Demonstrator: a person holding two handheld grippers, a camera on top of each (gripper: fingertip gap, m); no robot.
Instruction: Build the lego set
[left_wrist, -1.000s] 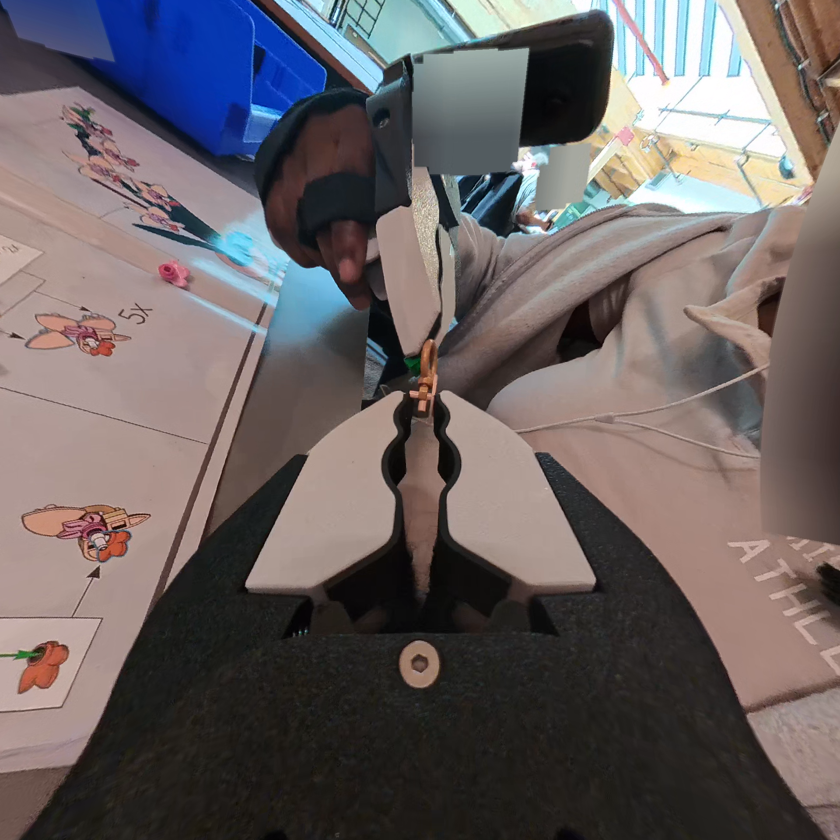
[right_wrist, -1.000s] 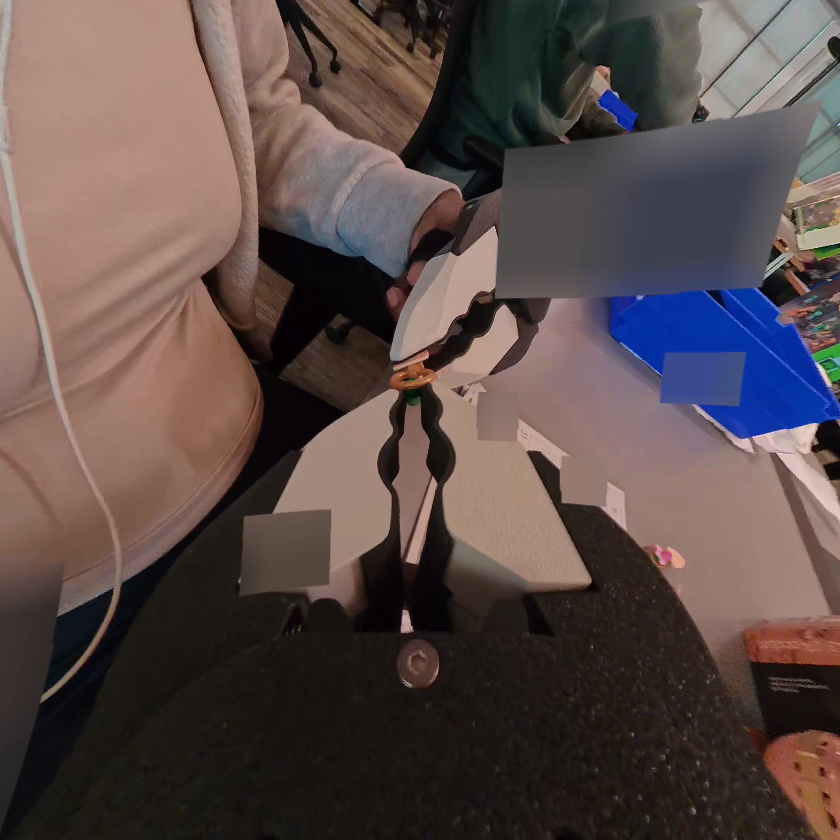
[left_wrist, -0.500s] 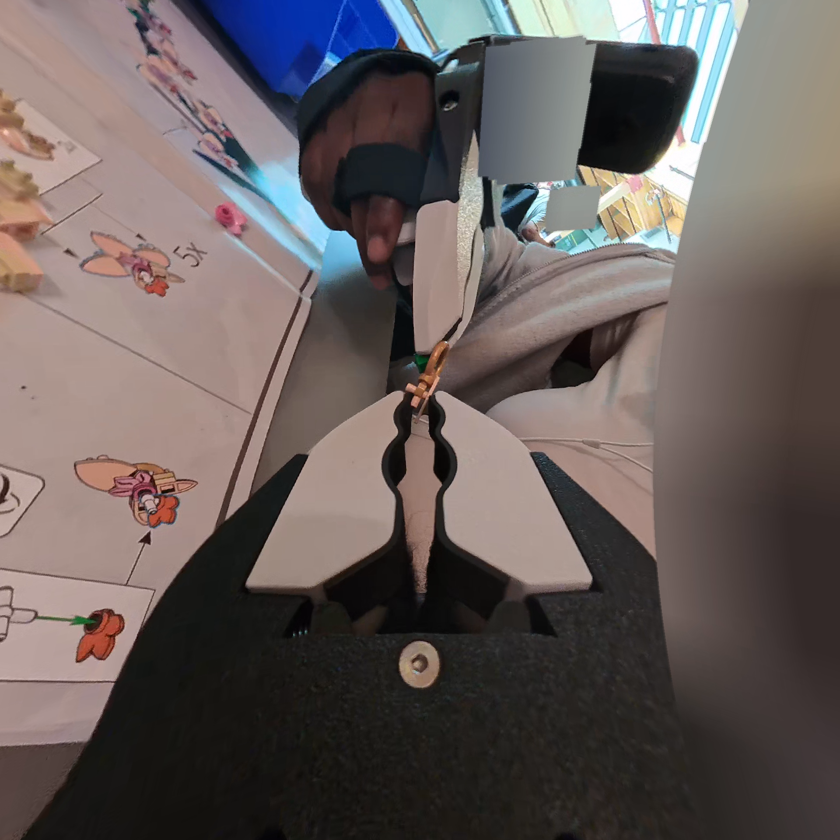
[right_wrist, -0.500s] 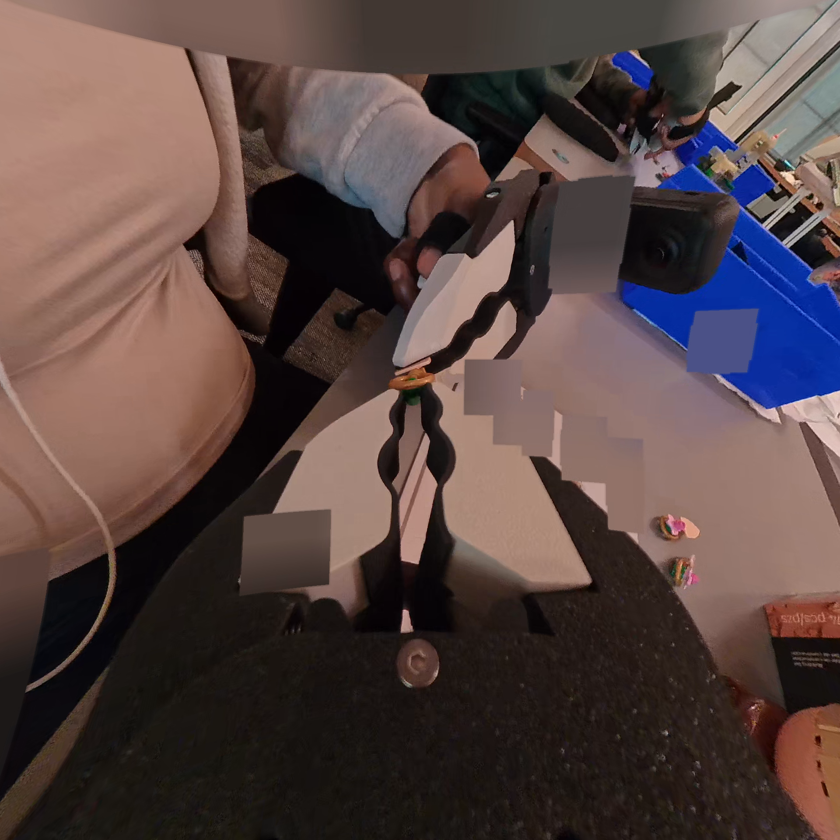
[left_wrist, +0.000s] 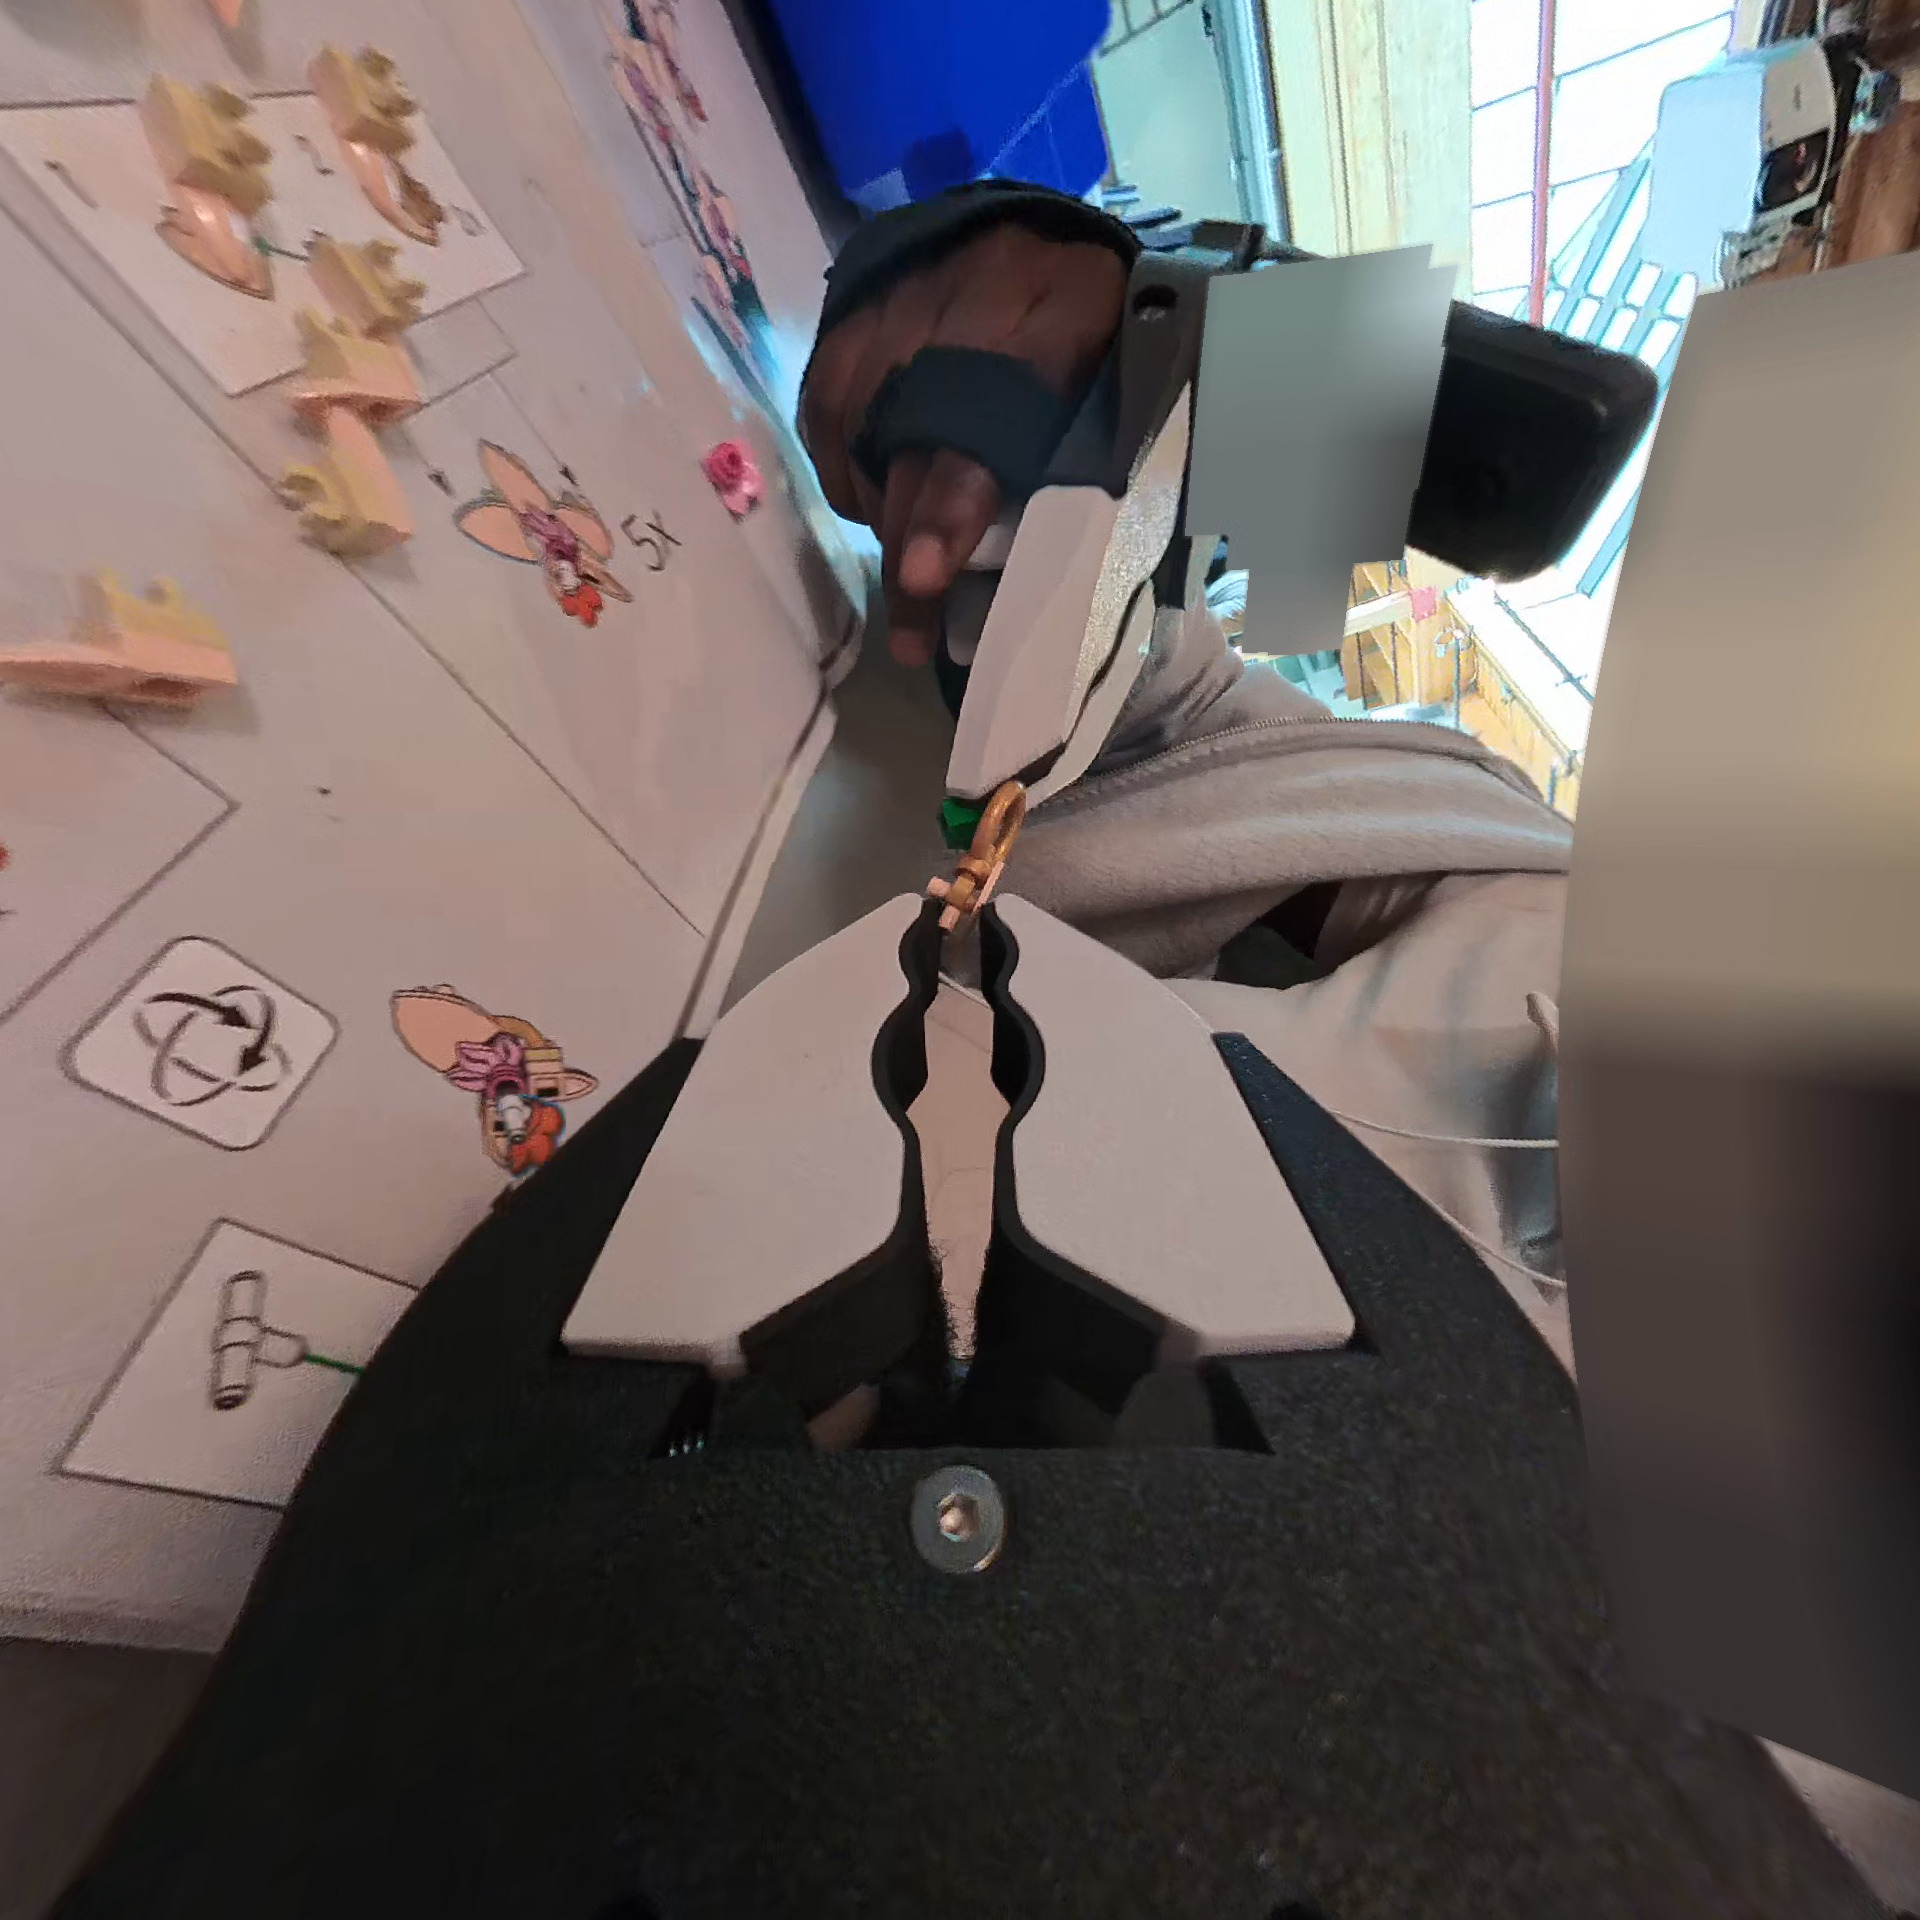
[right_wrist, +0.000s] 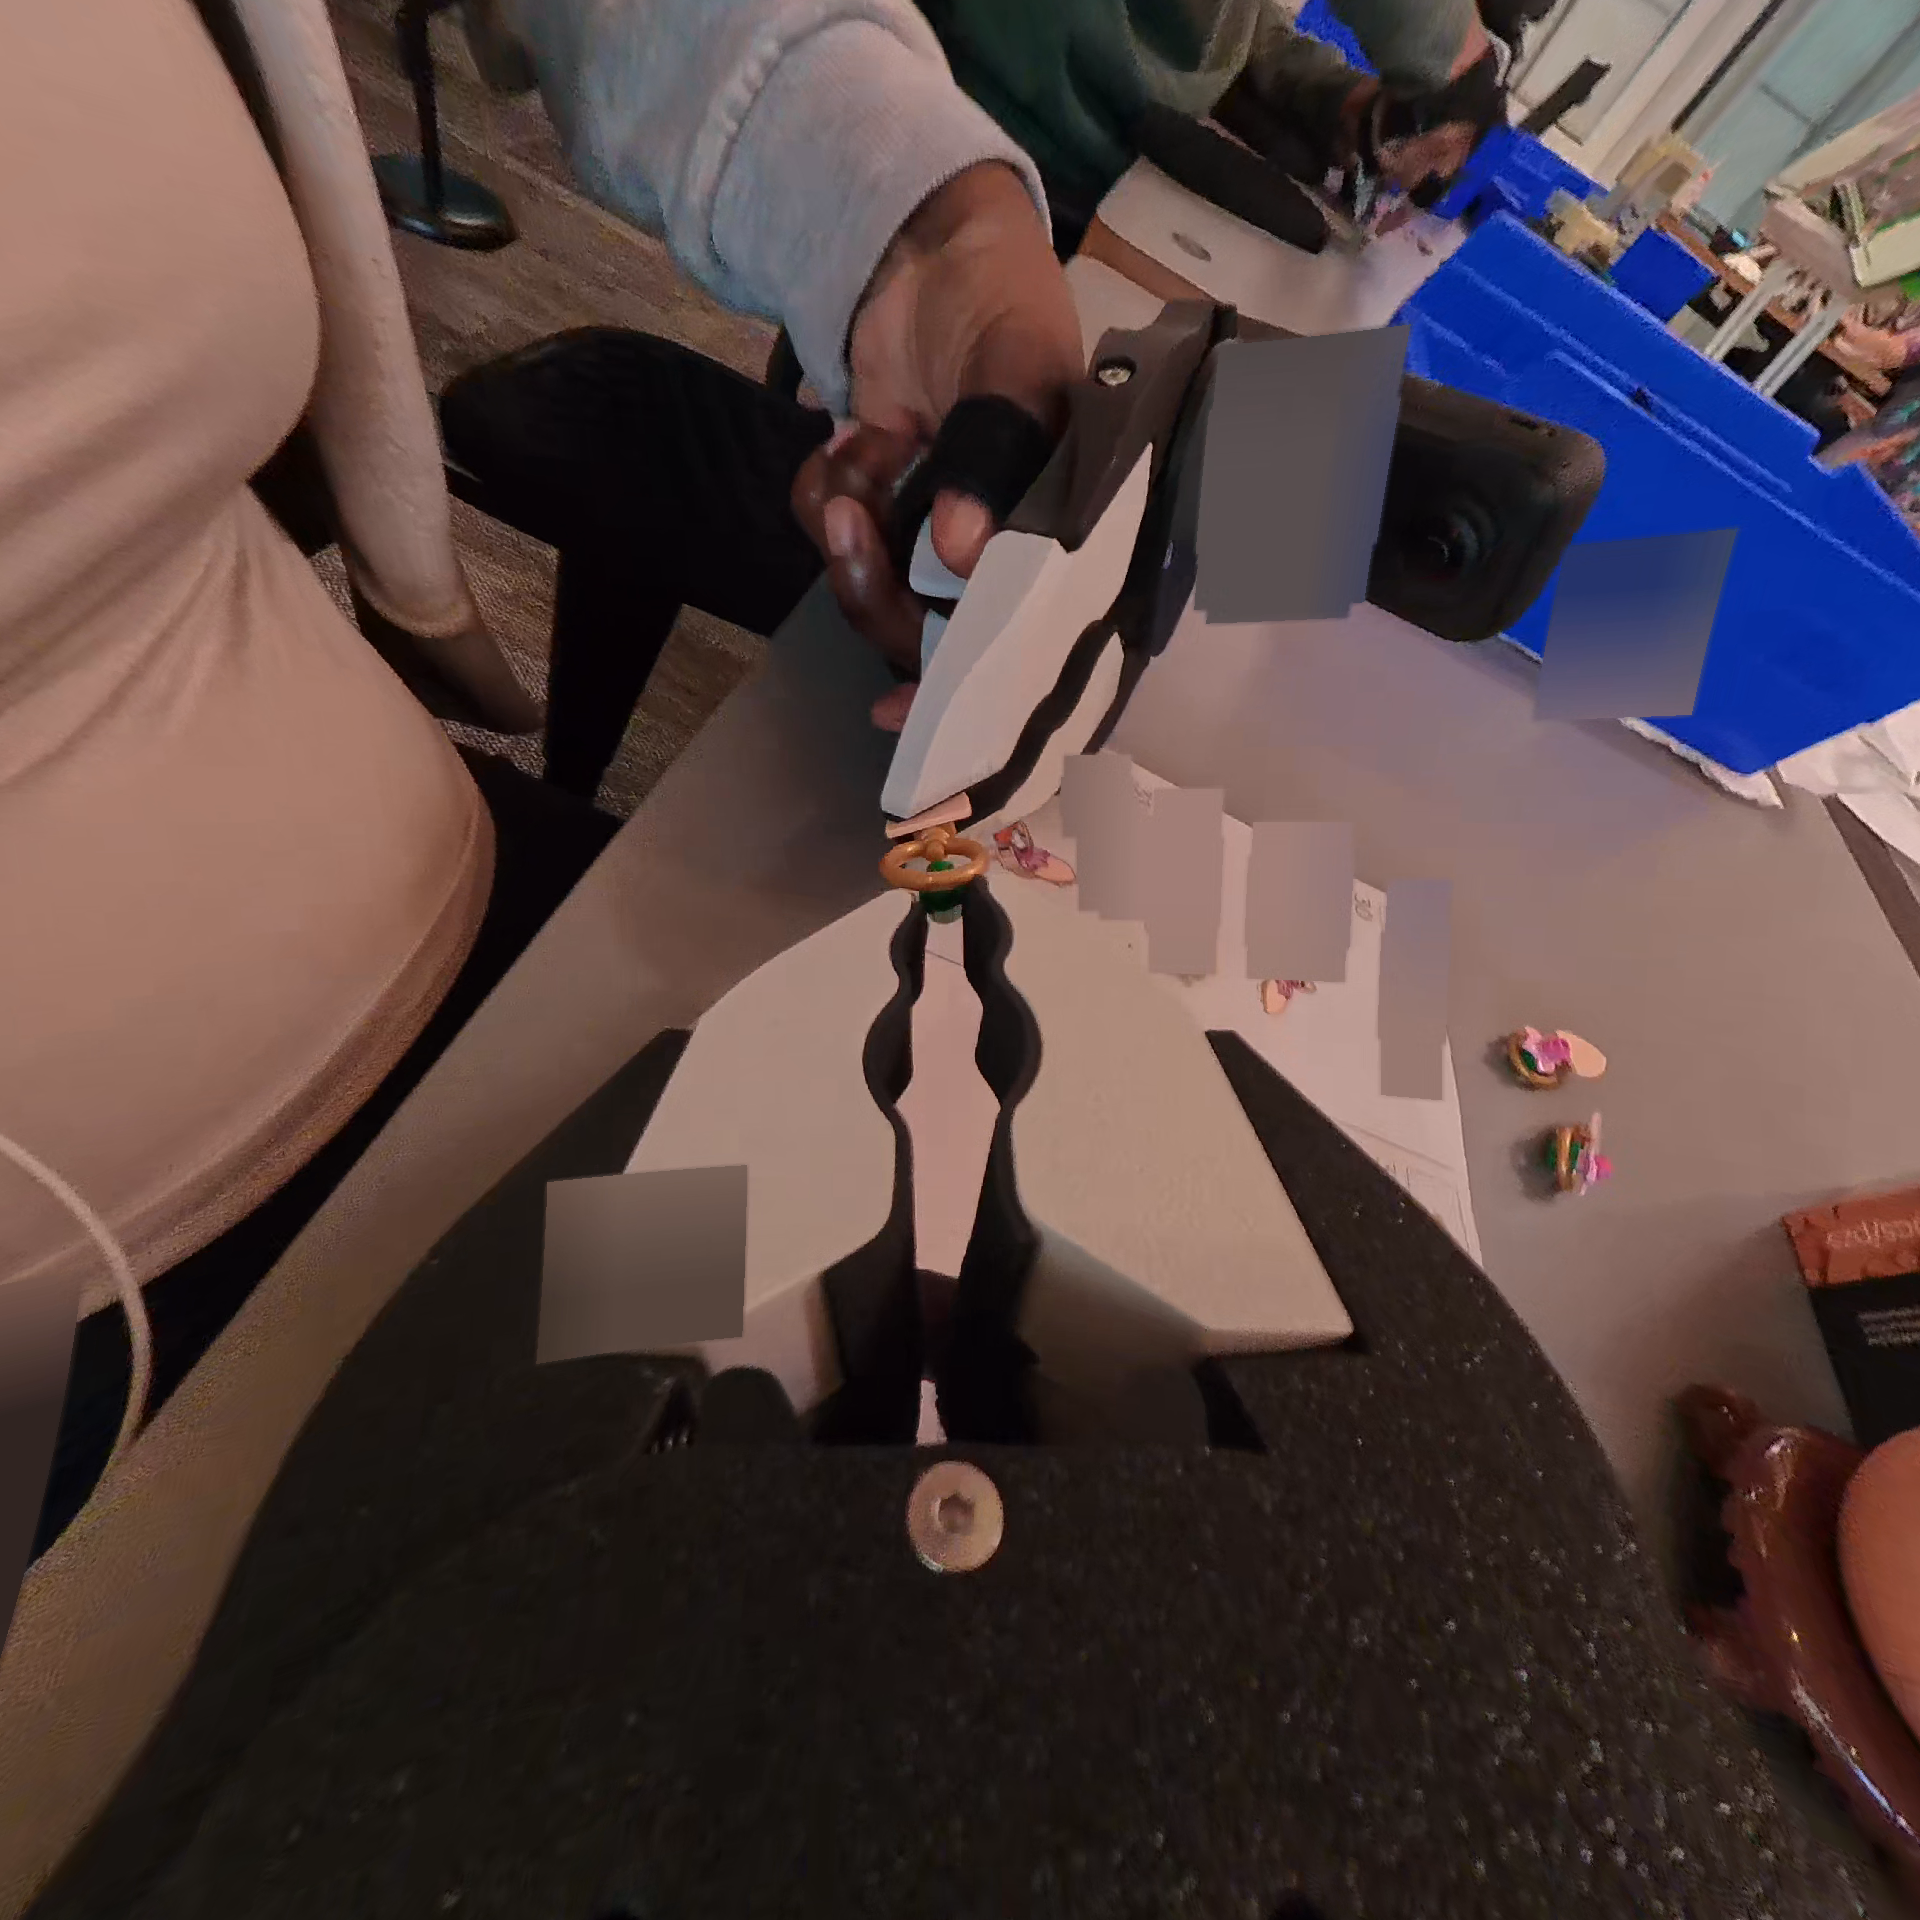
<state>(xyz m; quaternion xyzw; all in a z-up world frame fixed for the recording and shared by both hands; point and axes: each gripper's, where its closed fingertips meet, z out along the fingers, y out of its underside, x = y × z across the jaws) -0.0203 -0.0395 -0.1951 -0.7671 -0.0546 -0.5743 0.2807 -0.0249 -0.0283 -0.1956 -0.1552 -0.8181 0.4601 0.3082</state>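
A small gold ring piece (left_wrist: 985, 850) sits at the centre of both wrist views, held in the air between two gripper tips that meet nose to nose. In the left wrist view the left gripper (left_wrist: 961, 914) pinches the ring piece's pale stem end, its fingers closed tight on it. The right gripper (left_wrist: 1000, 781) comes down from the upper middle of that frame with a green stud piece (left_wrist: 954, 821) caught at its tip, touching the ring. In the right wrist view the right gripper (right_wrist: 943, 914) has its fingers closed on the green stud piece (right_wrist: 940, 902), which pokes up through the gold ring (right_wrist: 932, 864); the left gripper (right_wrist: 940, 805) reaches in from the upper right.

Outward from there, a gloved hand (left_wrist: 951, 416) grips the right tool's handle at upper centre of the left wrist view. An open instruction sheet (left_wrist: 343, 790) fills the left of that frame, with peach-and-yellow brick assemblies (left_wrist: 343, 364) and one pink flower stud (left_wrist: 732, 476) lying on it. In the right wrist view, two small flower assemblies (right_wrist: 1558, 1060) rest on the grey table (right_wrist: 1662, 883) at right, below a blue bin (right_wrist: 1662, 436).
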